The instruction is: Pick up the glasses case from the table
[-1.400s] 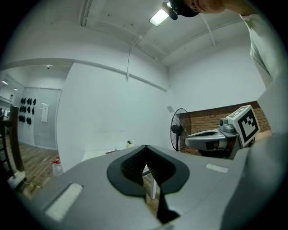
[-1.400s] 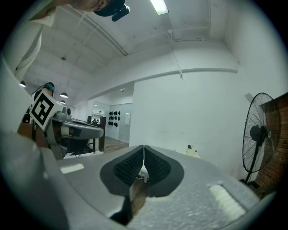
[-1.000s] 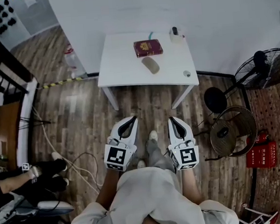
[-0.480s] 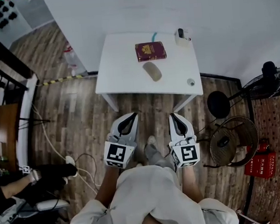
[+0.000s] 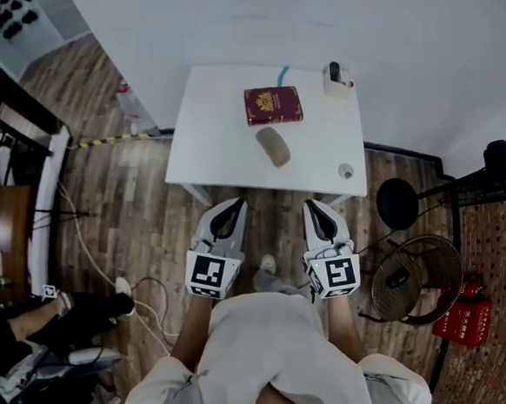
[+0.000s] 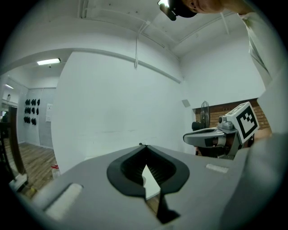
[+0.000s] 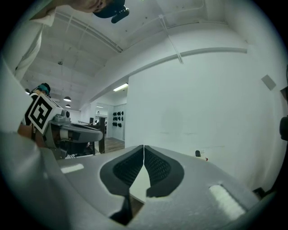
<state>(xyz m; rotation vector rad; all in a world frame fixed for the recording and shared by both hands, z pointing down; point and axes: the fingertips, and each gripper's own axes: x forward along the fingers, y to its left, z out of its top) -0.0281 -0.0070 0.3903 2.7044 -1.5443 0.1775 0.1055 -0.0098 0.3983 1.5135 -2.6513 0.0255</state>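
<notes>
The glasses case [image 5: 273, 145], a beige oval, lies near the middle of the white table [image 5: 211, 143] in the head view, just this side of a dark red booklet [image 5: 273, 104]. My left gripper [image 5: 234, 205] and right gripper [image 5: 312, 204] hang side by side over the wooden floor, short of the table's near edge, both pointing at it. Both are shut with nothing between the jaws, as the left gripper [image 6: 142, 145] and right gripper [image 7: 143, 146] show in their own views. The case shows in neither gripper view.
A small white box [image 5: 337, 78] and a little round thing [image 5: 346, 171] sit at the table's right side. Two fans [image 5: 404, 274] and a red extinguisher [image 5: 461, 321] stand at the right. A seated person's legs [image 5: 36, 320], cables [image 5: 147, 301] and a bottle [image 5: 127, 100] are at the left.
The person carrying both grippers has walked toward the table, which now lies closer below the jaws in the head view. Both grippers stay shut and empty.
</notes>
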